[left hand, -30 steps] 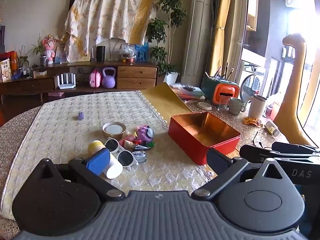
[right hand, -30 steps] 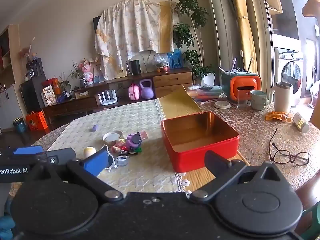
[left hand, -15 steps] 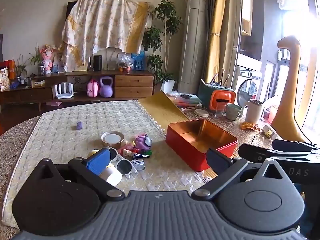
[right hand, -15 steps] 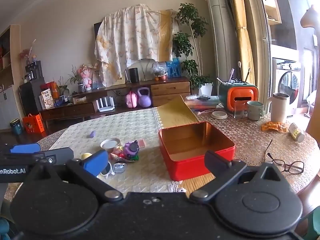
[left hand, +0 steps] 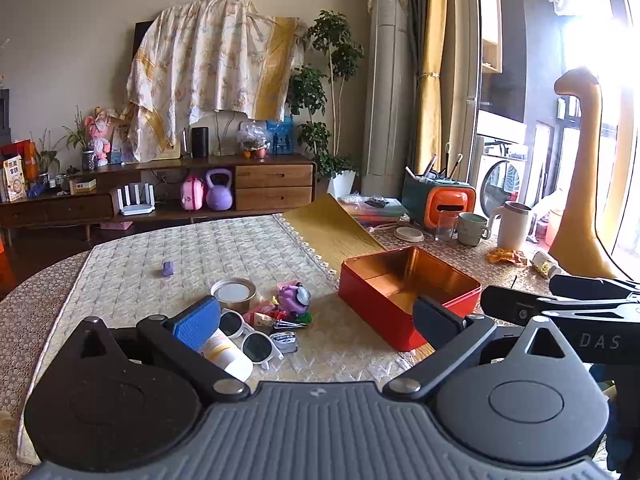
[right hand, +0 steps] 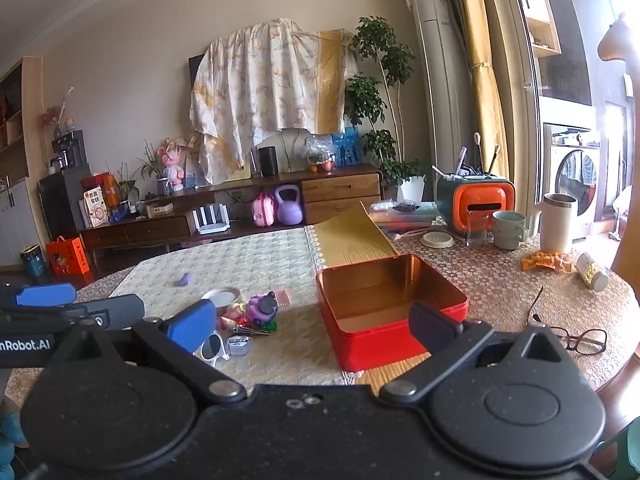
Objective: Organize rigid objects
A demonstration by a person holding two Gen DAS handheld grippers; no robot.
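While both units hang above the desk (left hand: 120, 280), I log my left gripper (left hand: 316, 316) released, jaws wide apart, nothing between them; right gripper (right hand: 312, 320) likewise spread and empty. Red tin box (left hand: 408, 300), lid off, sits upright on the bare wood strip at the cream cloth's edge, interior empty as far as visible. Small items lie in a cluster just left of the box: white sunglasses (left hand: 248, 336), purple toy (left hand: 295, 298), round tin lid (left hand: 233, 292), white tube w/ yellow band (left hand: 228, 354), small round tape-like item (left hand: 285, 340). Tube partly hidden by my left blue fingertip. Purple eraser-like bit (left hand: 168, 269) lies apart, farther back on the cloth. Spectacles (right hand: 576, 338) rest on the desk, right of the box.
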